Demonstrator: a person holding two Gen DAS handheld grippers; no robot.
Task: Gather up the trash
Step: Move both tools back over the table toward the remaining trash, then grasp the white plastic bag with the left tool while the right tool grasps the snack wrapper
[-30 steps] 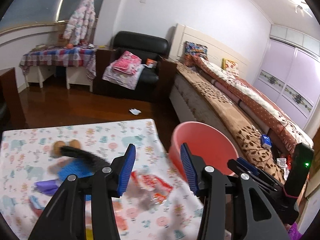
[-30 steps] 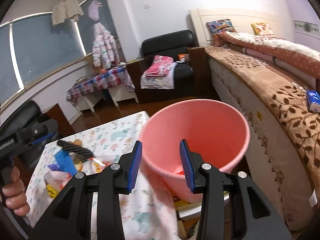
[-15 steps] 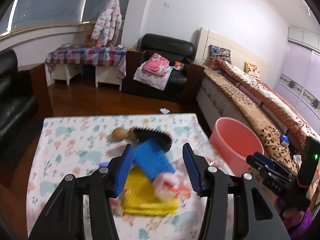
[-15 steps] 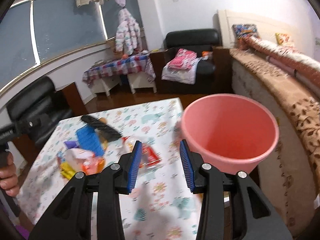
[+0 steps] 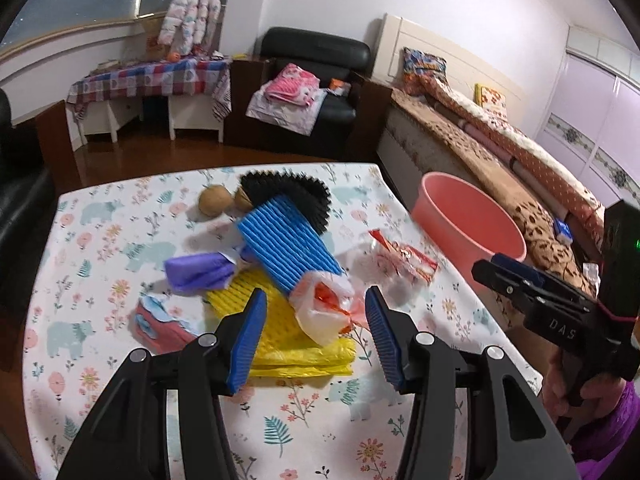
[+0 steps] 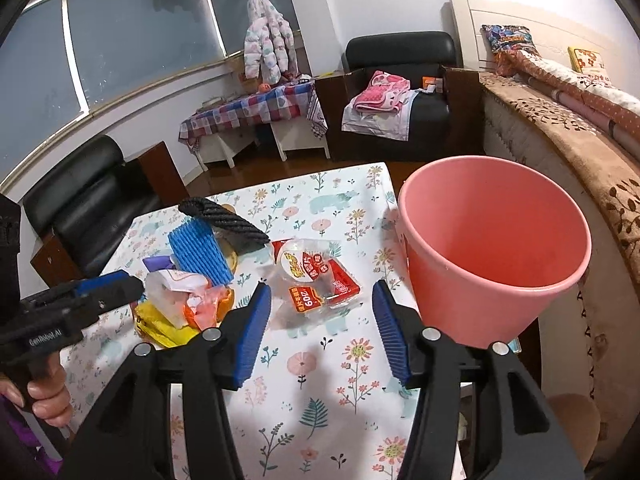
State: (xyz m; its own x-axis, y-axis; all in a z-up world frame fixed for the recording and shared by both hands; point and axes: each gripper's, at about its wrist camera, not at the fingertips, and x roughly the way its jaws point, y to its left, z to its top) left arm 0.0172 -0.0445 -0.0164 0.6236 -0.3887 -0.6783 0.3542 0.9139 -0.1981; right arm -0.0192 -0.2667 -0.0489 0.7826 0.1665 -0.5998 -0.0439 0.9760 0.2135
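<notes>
A pile of trash lies on the floral table [image 5: 100,248]: blue foam net [image 5: 286,248], black foam net [image 5: 292,196], yellow foam sheet [image 5: 288,344], purple wrapper [image 5: 196,272], a crumpled white and orange bag [image 5: 324,308], a clear red-printed packet [image 5: 400,260] and a pink wrapper [image 5: 160,324]. A pink bucket [image 6: 492,256] stands at the table's right edge. My left gripper [image 5: 316,336] is open, its fingertips on either side of the white and orange bag. My right gripper [image 6: 320,332] is open and empty just in front of the clear packet [image 6: 316,276].
Two brown round fruits [image 5: 216,200] lie behind the pile. A bed [image 5: 500,152] runs along the right, a black armchair [image 5: 312,80] and a checked side table [image 5: 152,80] stand at the back. A black sofa [image 6: 80,200] is left of the table.
Both grippers have swung left from the bucket to the trash pile and moved closer to the table. Both stay open.
</notes>
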